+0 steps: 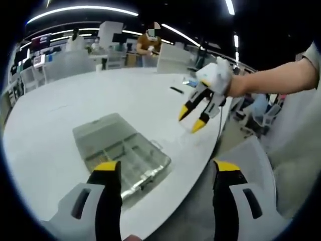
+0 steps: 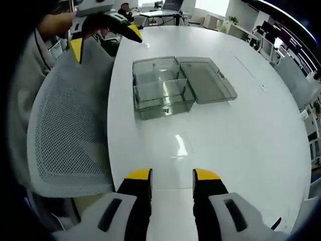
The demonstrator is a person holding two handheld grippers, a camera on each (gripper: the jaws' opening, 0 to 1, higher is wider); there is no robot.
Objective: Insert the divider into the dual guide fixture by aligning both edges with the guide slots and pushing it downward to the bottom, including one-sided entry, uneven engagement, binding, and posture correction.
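Office desk [image 2: 241, 130]: clear organizer box [image 2: 165, 88] sits lid-open near my edge; both hand-held grippers, left [image 1: 165, 170] and right [image 2: 171, 176], spread, holding nothing, poised for approach.

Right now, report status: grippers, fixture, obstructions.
Left gripper and right gripper open, both empty, off the table. Clear compartment box lid open, untouched. Small clear piece lies before it.

Premises: open-plan office. Evidence: long ceiling light strips [image 1: 80, 10], rows of desks with monitors [image 1: 37, 60], mesh office chair [image 2: 65, 135], large white table [image 2: 241, 150], seated person [image 1: 149, 45] in background.
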